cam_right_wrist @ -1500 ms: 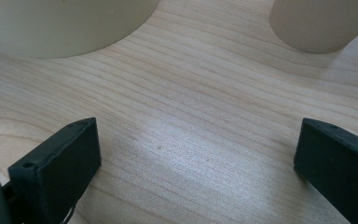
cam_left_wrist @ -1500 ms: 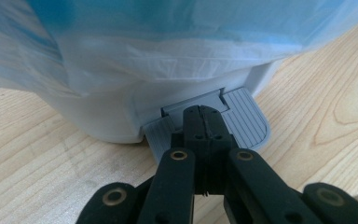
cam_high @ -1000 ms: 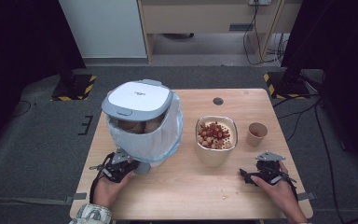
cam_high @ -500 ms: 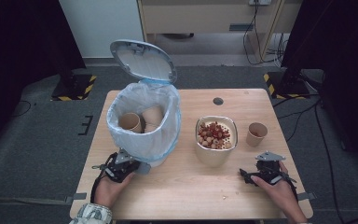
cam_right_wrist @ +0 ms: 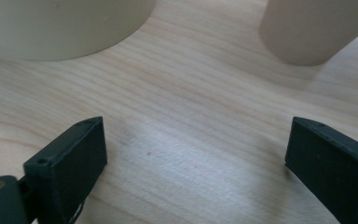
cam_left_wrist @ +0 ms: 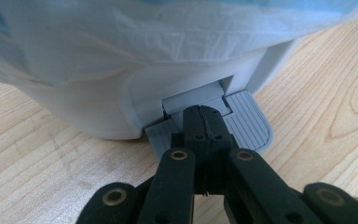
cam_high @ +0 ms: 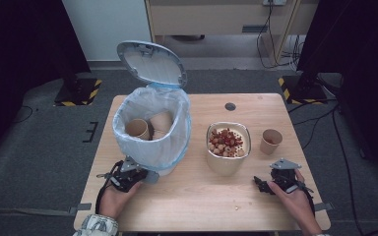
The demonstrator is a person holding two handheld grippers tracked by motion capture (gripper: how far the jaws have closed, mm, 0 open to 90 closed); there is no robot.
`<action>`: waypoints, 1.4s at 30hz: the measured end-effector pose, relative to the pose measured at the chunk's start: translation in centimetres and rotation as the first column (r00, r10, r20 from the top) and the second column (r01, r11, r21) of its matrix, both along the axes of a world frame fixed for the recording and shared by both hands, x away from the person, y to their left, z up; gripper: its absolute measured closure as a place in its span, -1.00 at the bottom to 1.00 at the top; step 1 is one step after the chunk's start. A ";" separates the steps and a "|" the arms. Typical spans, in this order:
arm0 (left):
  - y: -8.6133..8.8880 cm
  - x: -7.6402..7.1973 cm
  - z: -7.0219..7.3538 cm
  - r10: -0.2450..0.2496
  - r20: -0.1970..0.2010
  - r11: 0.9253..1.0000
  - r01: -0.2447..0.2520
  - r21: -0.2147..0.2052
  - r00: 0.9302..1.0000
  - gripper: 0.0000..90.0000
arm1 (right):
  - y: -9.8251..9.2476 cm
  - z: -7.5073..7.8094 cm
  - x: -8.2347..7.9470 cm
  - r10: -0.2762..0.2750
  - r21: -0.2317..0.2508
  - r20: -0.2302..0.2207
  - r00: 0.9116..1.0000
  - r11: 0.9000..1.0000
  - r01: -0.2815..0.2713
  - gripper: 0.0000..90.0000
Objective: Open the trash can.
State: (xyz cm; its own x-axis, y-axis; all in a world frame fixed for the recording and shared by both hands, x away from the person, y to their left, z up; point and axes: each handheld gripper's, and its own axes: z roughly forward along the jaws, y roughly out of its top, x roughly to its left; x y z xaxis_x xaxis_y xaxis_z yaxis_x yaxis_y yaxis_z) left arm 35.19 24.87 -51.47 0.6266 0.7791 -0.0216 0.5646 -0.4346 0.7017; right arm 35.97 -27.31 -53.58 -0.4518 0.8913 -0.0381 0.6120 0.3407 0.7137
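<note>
Since a second ago the bin lid (cam_high: 151, 63) has flipped from flat on top to standing wide open at the back, while both your hands stayed put.

Your left gripper (cam_high: 137, 173) sits near the front left corner of the table (cam_high: 187, 206), jaws pinched fully together with nothing between them, tips pressing down on the ribbed grey pedal (cam_left_wrist: 249, 126) that sticks out of the base of the pedal bin (cam_high: 152, 129). In the left gripper view the closed tips rest right on the pedal where it meets the bin wall.

That bin takes up the left half of the table, lined with a pale blue bag, and you can see a couple of brown paper cups (cam_high: 138, 129) lying inside it.

Just right of the bin, about mid-table, stands a cream bowl (cam_high: 228, 147) full of reddish and tan bits. A small brown paper cup (cam_high: 270, 141) stands right of the bowl, towards the right edge.

Your right gripper (cam_high: 259, 183) rests near the front right corner, jaws wide apart but just eased in a bit, only bare wood between them. It's near the bowl and cup but touching neither, and nothing stands in between. A dark round hole (cam_high: 230, 106) sits near the back edge.
</note>
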 end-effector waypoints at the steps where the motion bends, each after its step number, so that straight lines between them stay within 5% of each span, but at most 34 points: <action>1: 0.0 0.0 0.0 0.000 0.000 1.000 0.000 0.000 1.000 1.00 | -0.1 0.1 0.0 -0.003 -0.004 0.010 1.000 1.000 0.003 -0.86; 13: 0.4 0.2 -0.1 0.003 -0.014 0.999 -0.003 -0.038 1.000 1.00 | -0.7 1.7 0.7 -0.075 0.046 0.081 0.994 0.996 0.071 -0.84; 33: 0.2 0.1 -0.1 0.000 -0.005 1.000 0.000 -0.017 1.000 1.00 | -2.1 3.5 2.8 -0.107 0.029 0.055 0.993 0.994 0.105 -0.83; 42: 0.1 0.1 -0.1 -0.002 -0.002 1.000 0.002 -0.012 1.000 1.00 | -2.6 3.6 3.9 -0.128 0.065 0.108 0.986 0.990 0.121 -0.79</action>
